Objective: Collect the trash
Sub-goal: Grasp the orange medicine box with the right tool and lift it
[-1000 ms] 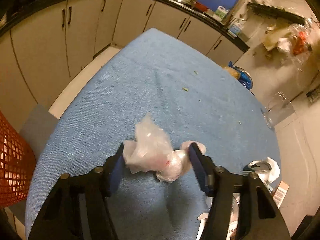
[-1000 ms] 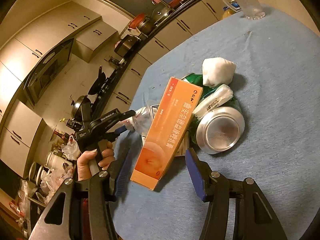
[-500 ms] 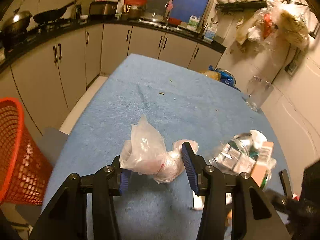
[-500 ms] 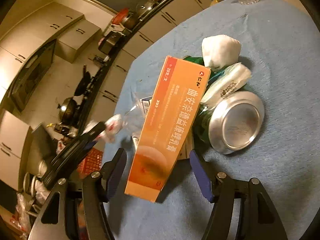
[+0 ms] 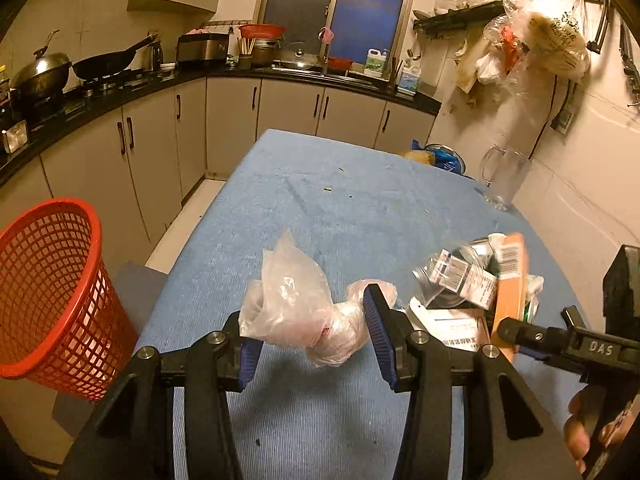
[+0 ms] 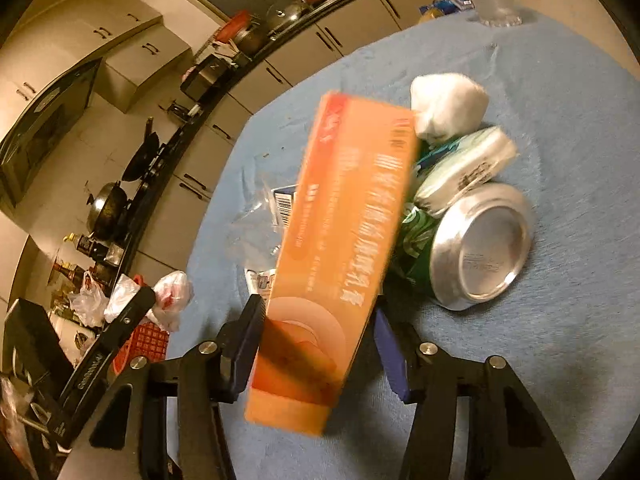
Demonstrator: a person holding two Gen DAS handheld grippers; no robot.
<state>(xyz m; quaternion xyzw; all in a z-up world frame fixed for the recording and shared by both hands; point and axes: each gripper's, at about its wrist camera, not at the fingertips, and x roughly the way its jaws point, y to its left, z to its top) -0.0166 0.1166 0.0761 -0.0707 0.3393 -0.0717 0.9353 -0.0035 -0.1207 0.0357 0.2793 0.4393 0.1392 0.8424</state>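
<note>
My left gripper [image 5: 310, 330] is shut on a crumpled clear plastic bag [image 5: 296, 312] and holds it above the blue table [image 5: 320, 208]. A red mesh basket [image 5: 48, 296] stands on the floor to the left. My right gripper [image 6: 320, 344] is shut on the lower end of a long orange box [image 6: 340, 248], which is blurred. Behind the box lie a crushed silver can [image 6: 476, 244], a white wad [image 6: 448, 106] and wrappers [image 6: 464, 168]. The right gripper also shows in the left wrist view [image 5: 520, 334], holding the orange box [image 5: 510, 280].
A glass pitcher [image 5: 504, 176] stands at the table's far right edge, with a blue bag [image 5: 440, 158] behind it. Kitchen cabinets and a counter with pans [image 5: 100, 64] run along the left and back. Bags hang on the right wall [image 5: 536, 36].
My left gripper has lifted the plastic bag off the table and tilted up, bringing the red basket into view. My right gripper has closed around the orange box, which has shifted.
</note>
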